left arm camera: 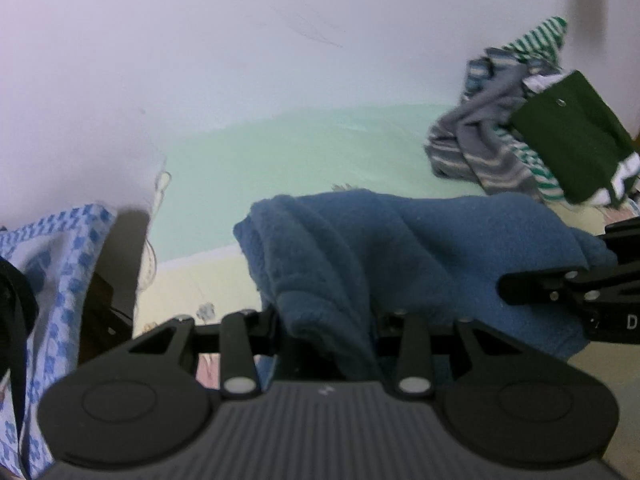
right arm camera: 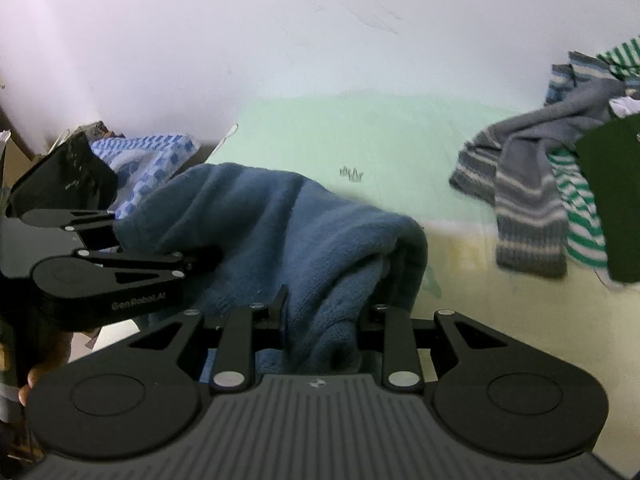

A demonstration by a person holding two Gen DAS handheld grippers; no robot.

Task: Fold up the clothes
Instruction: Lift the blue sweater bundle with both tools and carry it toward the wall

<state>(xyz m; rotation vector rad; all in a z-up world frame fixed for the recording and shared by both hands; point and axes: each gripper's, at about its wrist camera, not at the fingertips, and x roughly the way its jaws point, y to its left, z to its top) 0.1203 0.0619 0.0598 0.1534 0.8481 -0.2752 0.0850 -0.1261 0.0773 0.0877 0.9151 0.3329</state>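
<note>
Left gripper: the black two-finger left gripper (left arm camera: pixel 326 320) pinches a bunched fold of the blue fleece garment (left arm camera: pixel 420 256); fabric fills the gap between its fingers and drapes down toward the camera.
Right gripper: the black two-finger right gripper (right arm camera: pixel 320 316) is clamped on another bunch of the same garment, with cloth wedged between the fingers.
Cross views: the right gripper enters the left wrist view from the right edge, its fingers against the fleece; the left gripper appears at the left of the right wrist view, fingers buried in the garment's edge.
Garment position: the blue fleece garment (right arm camera: pixel 280 232) spans between the two grippers, rumpled, over a pale green and cream bed sheet (right arm camera: pixel 360 136).
Pile: a grey striped knit (right arm camera: pixel 524 200), a green-and-white striped piece (right arm camera: pixel 580 216) and a dark green cloth (right arm camera: pixel 616 184) lie heaped at the right, apart from the fleece.
Left side: a blue-and-white checked cloth (right arm camera: pixel 148 160) sits behind the left gripper.
Backdrop: a plain white wall (left arm camera: pixel 240 40).
</note>
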